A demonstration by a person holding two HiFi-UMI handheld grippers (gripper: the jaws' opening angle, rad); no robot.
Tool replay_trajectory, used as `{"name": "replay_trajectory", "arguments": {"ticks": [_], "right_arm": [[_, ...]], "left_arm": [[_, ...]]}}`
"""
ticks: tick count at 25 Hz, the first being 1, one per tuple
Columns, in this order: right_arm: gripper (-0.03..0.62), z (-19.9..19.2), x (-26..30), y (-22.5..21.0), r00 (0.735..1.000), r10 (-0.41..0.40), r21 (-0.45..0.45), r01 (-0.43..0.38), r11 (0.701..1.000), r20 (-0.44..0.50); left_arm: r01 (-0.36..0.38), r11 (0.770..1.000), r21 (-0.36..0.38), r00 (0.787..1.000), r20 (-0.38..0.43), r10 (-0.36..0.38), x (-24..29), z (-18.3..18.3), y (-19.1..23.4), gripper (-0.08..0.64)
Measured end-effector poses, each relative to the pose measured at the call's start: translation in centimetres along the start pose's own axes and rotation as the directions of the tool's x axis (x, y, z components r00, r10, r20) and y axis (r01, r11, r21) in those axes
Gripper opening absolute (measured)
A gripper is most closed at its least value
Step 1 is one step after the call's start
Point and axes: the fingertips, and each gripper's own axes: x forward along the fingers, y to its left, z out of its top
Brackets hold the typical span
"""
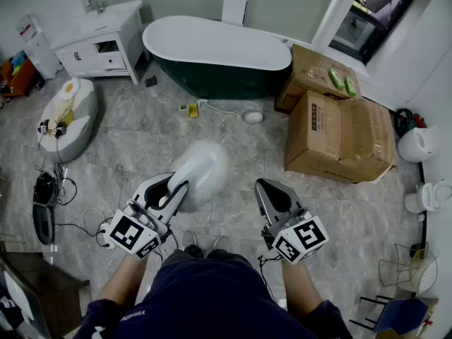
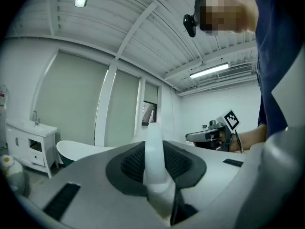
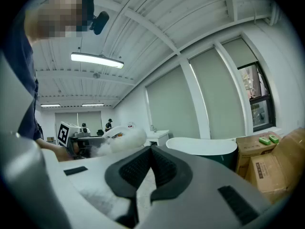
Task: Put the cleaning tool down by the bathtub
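Note:
The cleaning tool (image 1: 203,169) is a white fluffy head on a white handle, held level above the grey tiled floor. My left gripper (image 1: 176,189) is shut on its handle (image 2: 153,128), which stands up between the dark pads. My right gripper (image 1: 265,186) hovers beside it on the right, shut with nothing between its jaws. In the right gripper view the fluffy head (image 3: 125,140) shows off to the left. The dark green bathtub (image 1: 226,82) with a white rim stands well ahead by the far wall, and both gripper views show it (image 2: 76,150) (image 3: 202,145).
Two large cardboard boxes (image 1: 339,129) sit right of the tub. A white vanity cabinet (image 1: 99,44) stands to its left. A white cushion (image 1: 67,115) and cables (image 1: 49,189) lie at the left. Small items (image 1: 188,109) lie on the floor before the tub.

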Motion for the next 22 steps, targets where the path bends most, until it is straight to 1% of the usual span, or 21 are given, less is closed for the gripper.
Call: {"name": "replay_trajectory", "arguments": {"ticks": [4,12,22], "right_arm": [[0.003,-0.4,0.5,0.1,1.0,0.014,-0.01,-0.014,1.0,-0.01],[0.005,-0.6,0.6,-0.7,1.0,0.01,-0.009,-0.01,1.0,-0.02],[0.005,-1.3,-1.4,-2.9,1.0,0.023,0.008,-0.023,1.0,-0.021]], "left_arm": [[0.0,1.0,-0.001,1.0,-0.002,0.0,0.3,-0.3,0.2,0.109],[-0.008,1.0,-0.008,1.0,-0.004,0.008,1.1,-0.5,0.3,0.107],[-0.017,1.0,-0.004,1.0,-0.016,0.017,3.1,-1.0,-1.8,0.107]]}}
